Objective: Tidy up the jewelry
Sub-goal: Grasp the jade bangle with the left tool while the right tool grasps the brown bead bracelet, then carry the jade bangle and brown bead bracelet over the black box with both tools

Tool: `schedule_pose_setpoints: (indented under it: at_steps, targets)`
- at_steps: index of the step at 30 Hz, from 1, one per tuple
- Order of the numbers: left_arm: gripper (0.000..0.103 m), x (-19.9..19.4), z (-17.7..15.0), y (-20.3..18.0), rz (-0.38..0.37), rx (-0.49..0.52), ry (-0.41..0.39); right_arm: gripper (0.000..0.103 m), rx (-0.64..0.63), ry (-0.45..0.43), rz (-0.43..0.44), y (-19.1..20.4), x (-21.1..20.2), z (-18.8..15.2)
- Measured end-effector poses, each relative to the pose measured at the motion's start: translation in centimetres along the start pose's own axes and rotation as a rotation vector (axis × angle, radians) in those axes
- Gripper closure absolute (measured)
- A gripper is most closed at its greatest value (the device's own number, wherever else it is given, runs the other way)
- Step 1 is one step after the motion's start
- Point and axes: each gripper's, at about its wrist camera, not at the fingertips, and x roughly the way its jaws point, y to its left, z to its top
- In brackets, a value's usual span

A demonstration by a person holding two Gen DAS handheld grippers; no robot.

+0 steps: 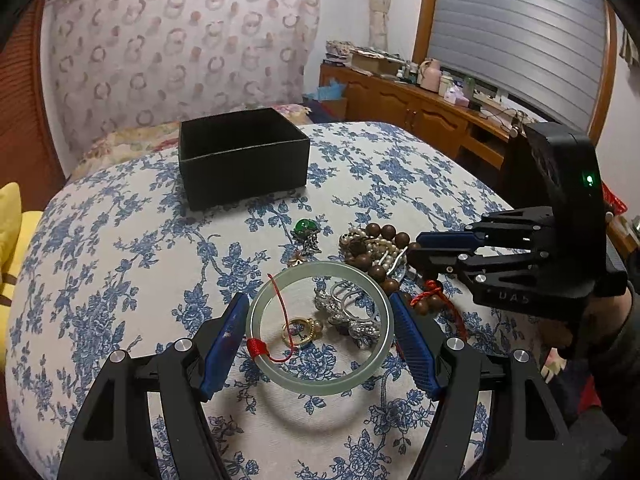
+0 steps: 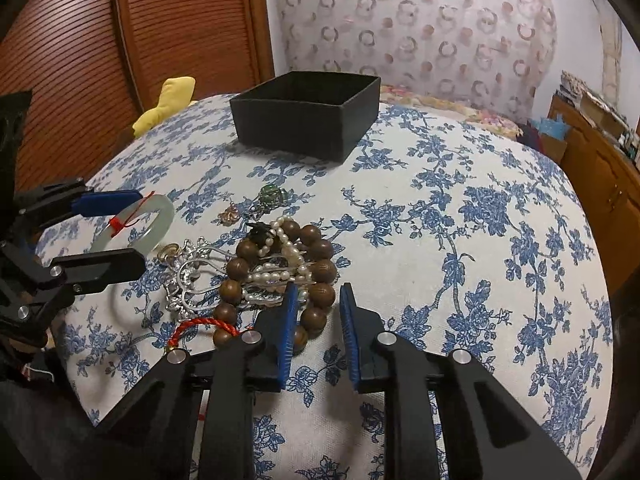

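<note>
Left gripper: my left gripper [image 1: 318,334] had its blue pads [image 1: 224,340] against both outer sides of the pale green jade bangle [image 1: 320,384], so I read it as clamped on the bangle.
Bangle: it carried a red thread [image 1: 260,347] wound round its rim, and the shadow on the cloth below made it look lifted a little off the surface.
Right gripper: my right gripper [image 2: 318,300] stood with its jaws narrowed, a gap left between them; the pads straddled the near side of the wooden bead bracelet [image 2: 320,268], and I could not tell whether they pressed on a bead.
Pile: the bead bracelet lay tangled with a string of pearls [image 2: 286,236] and a silver hairpin [image 2: 188,276], just beside the bangle; a red cord [image 2: 196,324] trailed off the beads.
Smaller pieces: a gold ring [image 1: 302,330] showed through the bangle's hole in my left view; a green pendant [image 1: 306,226] lay beyond the pile, toward the box.
Box: the black open-topped box [image 1: 244,164] sat well apart from the jewelry, at the far side.
Surface: everything lay on a blue-flowered white cloth [image 2: 460,240].
</note>
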Motion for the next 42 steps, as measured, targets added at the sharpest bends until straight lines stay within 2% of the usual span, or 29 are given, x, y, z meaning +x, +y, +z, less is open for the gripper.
schedule_pose_setpoints:
  at_steps: [4,7,11,20,39,42]
  targets:
    - [0.034,-0.2,0.0,0.1,0.007,0.000,-0.006,0.088,0.047,0.010,0.074,-0.8,0.1,-0.1]
    - [0.034,-0.3,0.2,0.1,0.004,-0.006,-0.011,0.089,0.047,-0.001,0.083,-0.9,-0.2,0.0]
    - [0.034,-0.4,0.3,0.2,0.006,-0.008,-0.015,0.089,0.032,-0.060,0.104,-0.4,-1.8,1.0]
    - [0.034,-1.1,0.5,1.0,0.017,-0.028,-0.038,0.089,-0.034,-0.154,0.109,1.4,-4.9,3.6]
    - [0.034,-1.8,0.5,1.9,0.029,-0.060,-0.069,0.089,-0.101,-0.264,0.072,2.4,-8.8,7.7]
    - [0.034,-2.1,0.6,2.2,0.035,-0.070,-0.078,0.089,-0.094,-0.282,0.091,2.4,-9.4,8.1]
